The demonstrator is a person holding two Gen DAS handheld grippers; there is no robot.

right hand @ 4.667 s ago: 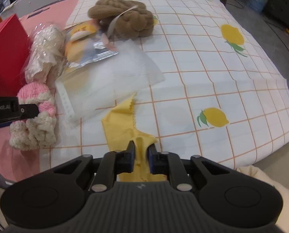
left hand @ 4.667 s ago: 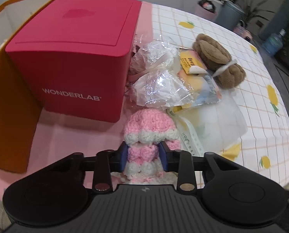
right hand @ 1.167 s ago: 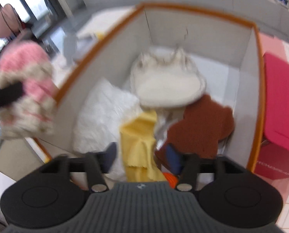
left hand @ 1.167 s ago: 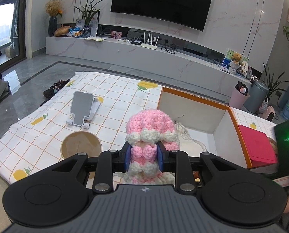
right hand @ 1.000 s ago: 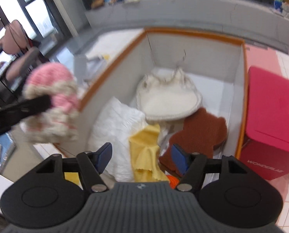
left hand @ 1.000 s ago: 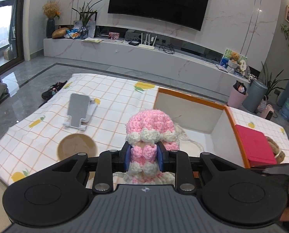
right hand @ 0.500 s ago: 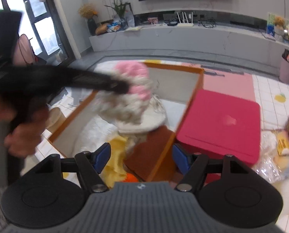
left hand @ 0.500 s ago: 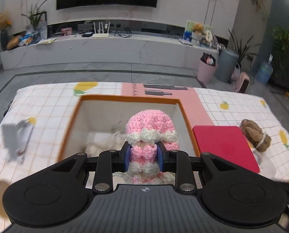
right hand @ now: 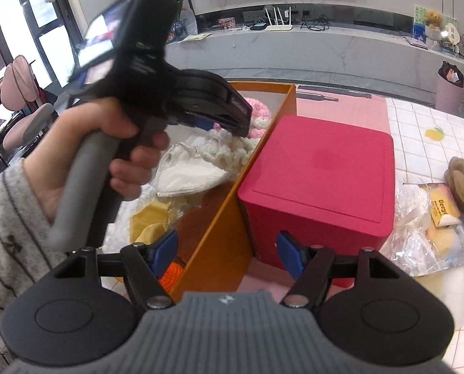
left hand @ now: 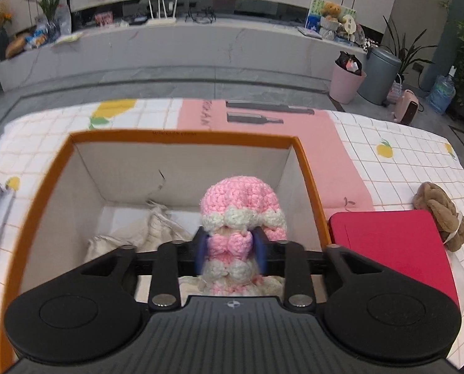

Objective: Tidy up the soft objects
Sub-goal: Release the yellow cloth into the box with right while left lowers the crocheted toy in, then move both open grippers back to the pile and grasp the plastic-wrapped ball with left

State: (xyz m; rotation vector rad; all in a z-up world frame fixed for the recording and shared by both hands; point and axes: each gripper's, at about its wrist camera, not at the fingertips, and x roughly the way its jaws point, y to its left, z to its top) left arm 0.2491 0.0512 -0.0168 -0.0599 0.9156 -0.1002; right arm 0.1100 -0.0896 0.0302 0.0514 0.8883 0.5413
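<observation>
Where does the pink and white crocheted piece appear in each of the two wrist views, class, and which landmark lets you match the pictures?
Left wrist view: the pink and white crocheted piece sits low in the centre, between the left claw's blue pads, over the orange box.
Right wrist view: upper centre, mostly hidden behind the left claw, just inside the orange box's rim.
Shared landmark: the red box beside the orange box.
</observation>
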